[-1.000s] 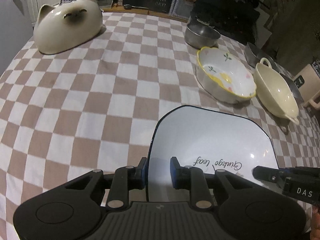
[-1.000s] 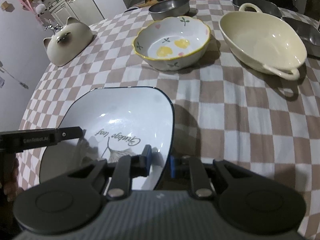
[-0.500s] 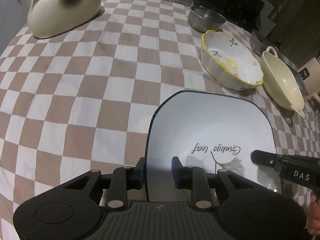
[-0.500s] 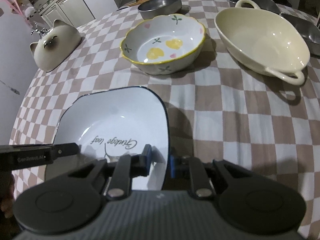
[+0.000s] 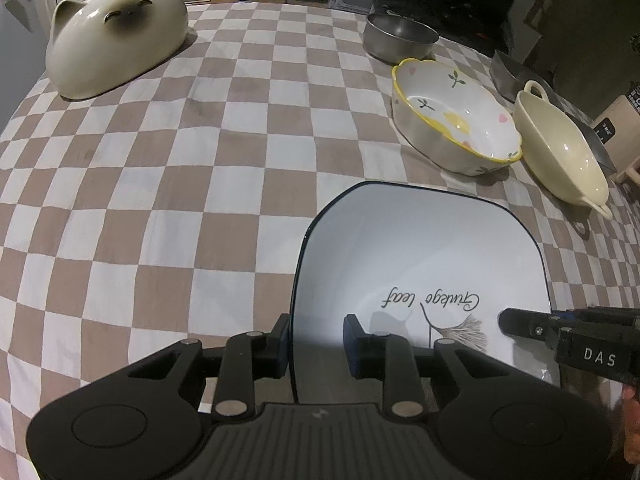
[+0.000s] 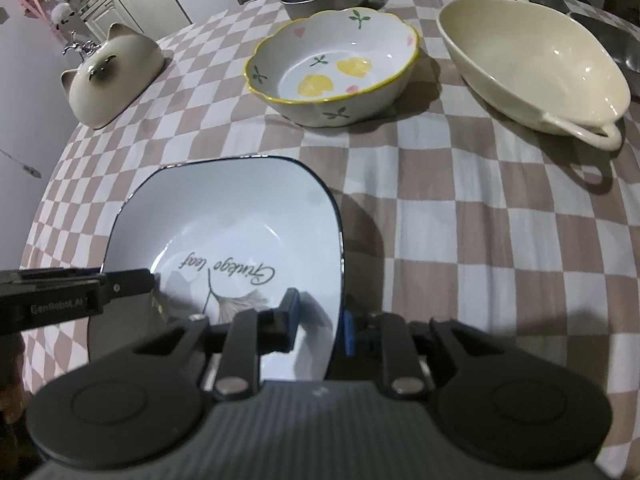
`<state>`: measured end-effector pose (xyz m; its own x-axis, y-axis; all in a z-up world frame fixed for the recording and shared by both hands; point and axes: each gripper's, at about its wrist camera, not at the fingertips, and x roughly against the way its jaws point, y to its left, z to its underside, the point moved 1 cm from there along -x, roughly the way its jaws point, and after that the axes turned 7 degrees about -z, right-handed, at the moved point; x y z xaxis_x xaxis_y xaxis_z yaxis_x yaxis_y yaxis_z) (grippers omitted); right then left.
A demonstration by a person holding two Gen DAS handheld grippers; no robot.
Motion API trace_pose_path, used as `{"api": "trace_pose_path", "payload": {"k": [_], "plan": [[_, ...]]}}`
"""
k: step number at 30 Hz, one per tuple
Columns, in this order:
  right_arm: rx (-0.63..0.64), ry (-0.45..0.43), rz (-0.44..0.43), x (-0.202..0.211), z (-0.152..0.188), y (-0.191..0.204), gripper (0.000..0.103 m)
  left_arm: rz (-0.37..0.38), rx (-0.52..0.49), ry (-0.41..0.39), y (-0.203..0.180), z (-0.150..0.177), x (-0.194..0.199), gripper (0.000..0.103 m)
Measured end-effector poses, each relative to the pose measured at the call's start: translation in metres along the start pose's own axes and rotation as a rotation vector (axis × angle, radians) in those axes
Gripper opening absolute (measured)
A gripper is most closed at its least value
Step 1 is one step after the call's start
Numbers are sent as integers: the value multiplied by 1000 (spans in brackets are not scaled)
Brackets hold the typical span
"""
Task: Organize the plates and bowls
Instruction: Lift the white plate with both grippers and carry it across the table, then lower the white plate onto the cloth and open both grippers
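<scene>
White and dark-rimmed, the square plate point(image 5: 416, 264) (lettered "Ginkgo leaf") sits near the front of the checkered tablecloth point(image 5: 160, 168), gripped from both sides: the left gripper point(image 5: 316, 340) straddles its left rim, the right gripper point(image 6: 320, 320) pinches its right rim. Beyond stand the flowered bowl point(image 6: 336, 68) and cream handled bowl point(image 6: 532, 60).

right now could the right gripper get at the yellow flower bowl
Probably not yet: the right gripper is shut on the rim of the square plate, so it is occupied. The checked cloth between it and the flower bowl lies bare, though.
</scene>
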<state>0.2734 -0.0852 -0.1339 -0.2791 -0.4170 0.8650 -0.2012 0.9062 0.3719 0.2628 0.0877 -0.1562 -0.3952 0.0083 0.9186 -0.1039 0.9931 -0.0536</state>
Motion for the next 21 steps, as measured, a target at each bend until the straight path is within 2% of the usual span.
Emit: {"api": "trace_pose_path", "payload": {"k": [6, 9, 14, 17, 19, 21], "plan": [[4, -1, -16, 1, 5, -3, 28, 7, 0, 9, 1, 1, 0, 30], [6, 1, -6, 2, 7, -3, 35, 9, -8, 11, 0, 2, 2, 33], [28, -9, 1, 4, 13, -3, 41, 25, -27, 23, -2, 7, 3, 46], [21, -10, 0, 5, 14, -4, 54, 17, -41, 29, -2, 10, 3, 55], [17, -6, 6, 6, 16, -4, 66, 16, -45, 32, -1, 12, 4, 61], [18, -3, 19, 8, 18, -5, 69, 17, -49, 31, 1, 14, 6, 72]]}}
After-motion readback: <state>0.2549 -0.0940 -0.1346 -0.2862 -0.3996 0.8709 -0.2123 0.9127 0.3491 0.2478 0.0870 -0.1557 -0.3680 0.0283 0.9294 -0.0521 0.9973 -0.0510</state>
